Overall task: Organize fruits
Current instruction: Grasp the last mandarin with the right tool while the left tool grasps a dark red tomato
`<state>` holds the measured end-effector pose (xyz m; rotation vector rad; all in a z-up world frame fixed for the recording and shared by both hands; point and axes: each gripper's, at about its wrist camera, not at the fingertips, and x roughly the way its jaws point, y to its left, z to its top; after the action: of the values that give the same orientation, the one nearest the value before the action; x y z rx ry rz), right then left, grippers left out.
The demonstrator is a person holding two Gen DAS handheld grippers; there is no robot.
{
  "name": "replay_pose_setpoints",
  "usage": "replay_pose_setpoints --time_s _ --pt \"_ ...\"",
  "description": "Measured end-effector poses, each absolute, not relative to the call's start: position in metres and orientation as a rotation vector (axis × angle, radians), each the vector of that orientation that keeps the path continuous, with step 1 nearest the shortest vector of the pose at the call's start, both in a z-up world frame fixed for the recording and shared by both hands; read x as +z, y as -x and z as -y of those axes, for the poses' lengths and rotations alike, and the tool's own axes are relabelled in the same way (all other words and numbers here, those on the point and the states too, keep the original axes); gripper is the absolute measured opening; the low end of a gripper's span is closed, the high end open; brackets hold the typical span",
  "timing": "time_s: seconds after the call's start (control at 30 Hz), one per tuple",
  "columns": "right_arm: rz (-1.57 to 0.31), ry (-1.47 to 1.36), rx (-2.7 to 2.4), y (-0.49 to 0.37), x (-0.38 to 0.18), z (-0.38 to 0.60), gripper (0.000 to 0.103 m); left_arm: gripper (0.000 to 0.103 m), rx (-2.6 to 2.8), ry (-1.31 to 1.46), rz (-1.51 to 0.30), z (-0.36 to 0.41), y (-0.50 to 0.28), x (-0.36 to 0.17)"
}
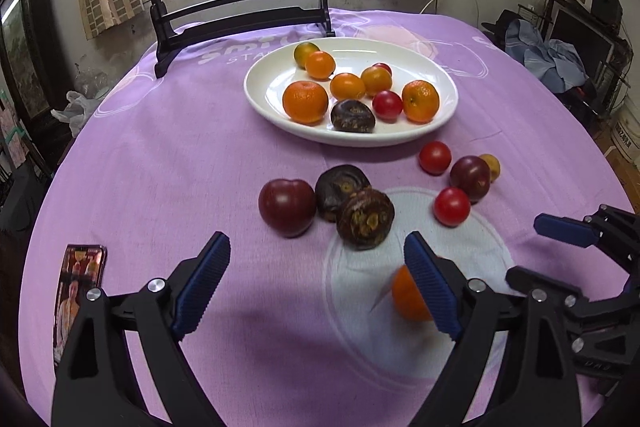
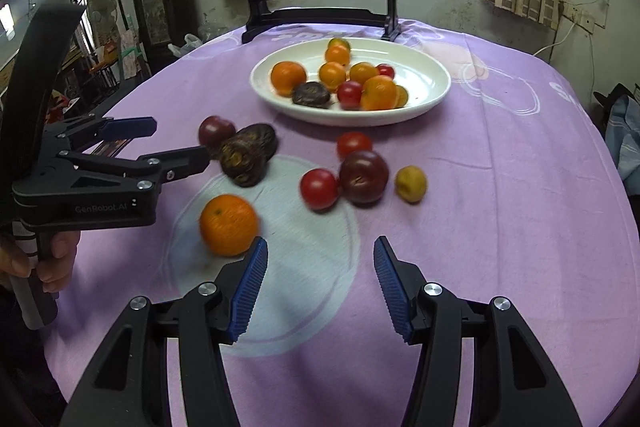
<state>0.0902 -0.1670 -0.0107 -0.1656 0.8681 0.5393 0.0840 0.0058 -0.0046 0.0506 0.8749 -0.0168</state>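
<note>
The left gripper [image 1: 316,275] hangs over the purple tablecloth [image 1: 160,155] with its jaws spread wide and nothing between them; a loose orange [image 1: 406,297] lies at about four o'clock from it, partly behind its right finger. The right gripper [image 2: 320,283] is also released and empty, that same orange [image 2: 229,225] at its ten o'clock. At twelve o'clock sits the white plate [image 1: 276,83] of fruit, with dark plums [image 1: 287,207], red tomatoes [image 1: 452,206] and brown fruits [image 1: 365,219] scattered on the cloth before it.

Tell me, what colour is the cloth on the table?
Light purple tablecloth with white printed circles, clearest in the right wrist view.
</note>
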Motion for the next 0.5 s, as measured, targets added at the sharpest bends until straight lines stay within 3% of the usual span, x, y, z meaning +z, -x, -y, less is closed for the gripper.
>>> replay_pose_setpoints --time_s 0.5 --pt "-0.917 0.255 0.608 -0.09 -0.032 0.105 0.058 0.089 0.041 0.033 -0.919 -0.059 -0.076 -0.021"
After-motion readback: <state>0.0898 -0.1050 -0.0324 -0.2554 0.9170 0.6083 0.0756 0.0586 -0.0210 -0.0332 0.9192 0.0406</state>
